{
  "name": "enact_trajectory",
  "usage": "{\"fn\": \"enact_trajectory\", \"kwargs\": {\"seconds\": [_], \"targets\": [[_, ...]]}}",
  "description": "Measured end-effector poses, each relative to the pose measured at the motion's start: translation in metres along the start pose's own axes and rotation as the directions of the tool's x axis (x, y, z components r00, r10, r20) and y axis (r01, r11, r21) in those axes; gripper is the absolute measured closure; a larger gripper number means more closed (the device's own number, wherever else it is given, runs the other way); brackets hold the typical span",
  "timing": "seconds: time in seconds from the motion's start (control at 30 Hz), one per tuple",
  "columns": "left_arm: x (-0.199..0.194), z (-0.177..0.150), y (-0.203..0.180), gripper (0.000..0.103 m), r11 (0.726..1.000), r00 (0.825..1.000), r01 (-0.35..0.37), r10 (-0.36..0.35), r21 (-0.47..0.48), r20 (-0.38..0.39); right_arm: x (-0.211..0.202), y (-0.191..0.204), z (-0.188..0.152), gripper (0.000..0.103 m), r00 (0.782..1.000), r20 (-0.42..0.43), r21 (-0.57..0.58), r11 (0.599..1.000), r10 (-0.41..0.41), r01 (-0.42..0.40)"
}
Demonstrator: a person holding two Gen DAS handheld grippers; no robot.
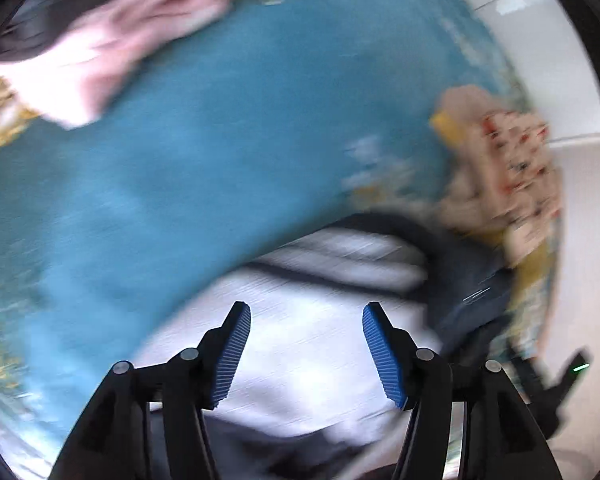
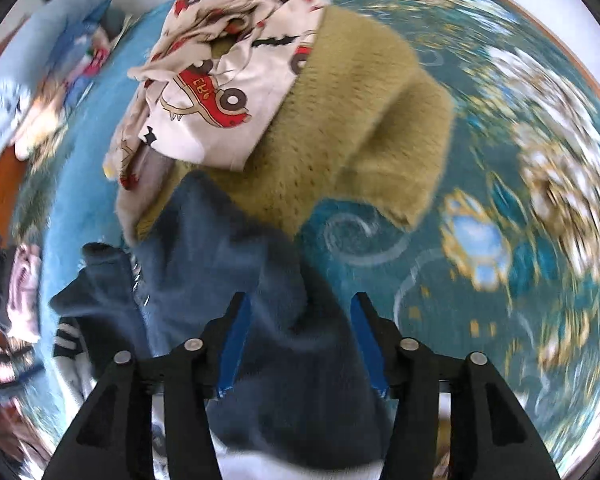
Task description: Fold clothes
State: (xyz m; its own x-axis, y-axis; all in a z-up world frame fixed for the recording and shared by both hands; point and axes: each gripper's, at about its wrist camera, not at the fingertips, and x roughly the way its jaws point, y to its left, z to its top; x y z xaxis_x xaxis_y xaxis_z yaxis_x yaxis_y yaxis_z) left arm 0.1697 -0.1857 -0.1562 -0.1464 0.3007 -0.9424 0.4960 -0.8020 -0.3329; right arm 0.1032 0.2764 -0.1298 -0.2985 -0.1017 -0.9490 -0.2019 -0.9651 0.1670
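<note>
Teal carpet (image 2: 380,236), navy garment (image 2: 236,264) lengthwise away

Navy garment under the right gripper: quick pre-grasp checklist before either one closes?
1. Right gripper open: ok, jaws stand apart.
2. Navy garment between the right jaws: ok, the cloth lies in the gap; contact cannot tell.
3. Left gripper open: ok, nothing between its jaws.
4. Left target: white garment lies below the jaws; touching cannot tell, the view is blurred.
5. Navy garment free to lift: not ok, it overlaps the olive sweater, with the car-print cloth piled on that.
6. Rug space to lay it flat: ok, bare area beside the pile.
</note>
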Motion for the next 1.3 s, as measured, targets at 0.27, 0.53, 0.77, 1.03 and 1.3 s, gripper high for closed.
{"fn": "enact_trajectory", "kwargs": {"seconds": [0.27, 0.53, 0.77, 1.03, 1.3], "targets": [[0.027, -0.055, 0.083, 0.041, 0.990, 0.987, -0.139, 0.139, 0.001, -0.084, -0.019, 0.016, -0.081, 0.048, 1.000, -0.014, 0.029, 1.000, -0.006, 0.007], [0.018, -0.060, 0.076, 0.090, 0.972, 0.984, -0.169, 0.176, 0.165, -0.033, -0.038, 0.053, -0.144, 0.048, 0.999, -0.022, 0.085, 0.996, -0.023, 0.025], [-0.031, -0.017, 0.073, 0.091, 0.870, 0.923, -0.374, 0.315, 0.322, 0.220, -0.046, 0.061, -0.173, 0.048, 0.999, -0.041, 0.112, 0.994, -0.011, 0.016], [-0.019, 0.035, 0.067, 0.088, 0.791, 0.856, -0.508, 0.422, 0.341, 0.298, -0.049, 0.107, -0.232, 0.048, 0.988, -0.144, -0.079, 0.994, 0.061, -0.073], [-0.051, -0.044, 0.082, 0.063, 0.933, 0.928, -0.316, 0.266, 0.173, 0.261, -0.028, 0.144, -0.282, 0.046, 0.969, -0.247, -0.231, 0.970, 0.020, -0.079]]}}
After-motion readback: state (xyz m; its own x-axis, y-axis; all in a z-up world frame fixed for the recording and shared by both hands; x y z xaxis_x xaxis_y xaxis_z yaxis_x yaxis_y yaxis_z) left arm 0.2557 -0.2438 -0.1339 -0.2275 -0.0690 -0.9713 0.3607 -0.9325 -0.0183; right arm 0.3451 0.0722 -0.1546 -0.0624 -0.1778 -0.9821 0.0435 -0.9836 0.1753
